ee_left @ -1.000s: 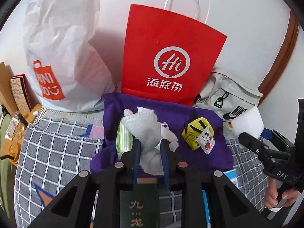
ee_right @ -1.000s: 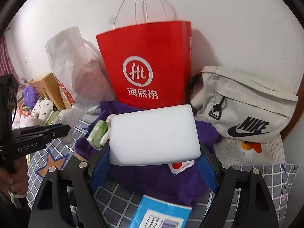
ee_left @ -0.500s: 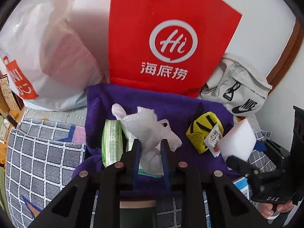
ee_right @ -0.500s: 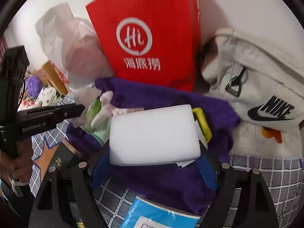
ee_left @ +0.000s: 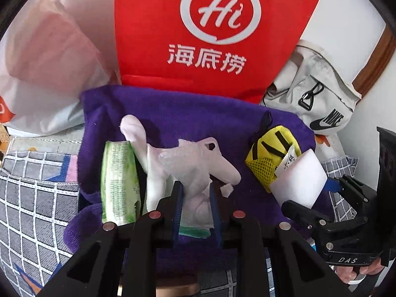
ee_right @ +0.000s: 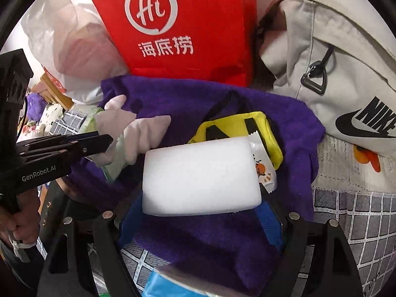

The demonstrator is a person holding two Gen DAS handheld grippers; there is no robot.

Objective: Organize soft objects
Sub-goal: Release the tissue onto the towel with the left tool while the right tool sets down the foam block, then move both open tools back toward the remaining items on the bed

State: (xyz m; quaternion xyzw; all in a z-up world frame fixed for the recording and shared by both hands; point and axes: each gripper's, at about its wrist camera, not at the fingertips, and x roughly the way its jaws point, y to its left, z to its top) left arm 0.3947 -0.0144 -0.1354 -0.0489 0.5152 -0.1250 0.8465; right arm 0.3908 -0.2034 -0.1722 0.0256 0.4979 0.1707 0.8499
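Note:
My left gripper (ee_left: 195, 193) is shut on a white soft cloth (ee_left: 195, 168) and holds it low over the purple towel (ee_left: 188, 113). A green tissue pack (ee_left: 118, 180) and a white sock (ee_left: 136, 136) lie on the towel to the left of it. My right gripper (ee_right: 200, 208) is shut on a white foam sponge (ee_right: 198, 175), just above the towel (ee_right: 292, 123) beside a yellow mesh pouch (ee_right: 242, 123). The sponge (ee_left: 299, 180) and pouch (ee_left: 269, 153) also show in the left wrist view. The left gripper shows at the left of the right wrist view (ee_right: 99, 141).
A red paper bag (ee_left: 210, 32) stands behind the towel against the wall. A white plastic bag (ee_left: 44, 64) is to its left and a beige Nike bag (ee_right: 334, 61) to its right. A grey checked bedsheet (ee_left: 32, 198) lies under everything. A blue packet (ee_right: 168, 284) lies near the front.
Both grippers have moved forward and down toward the purple towel, still holding the cloth and the sponge. The red bag now fills more of both views.

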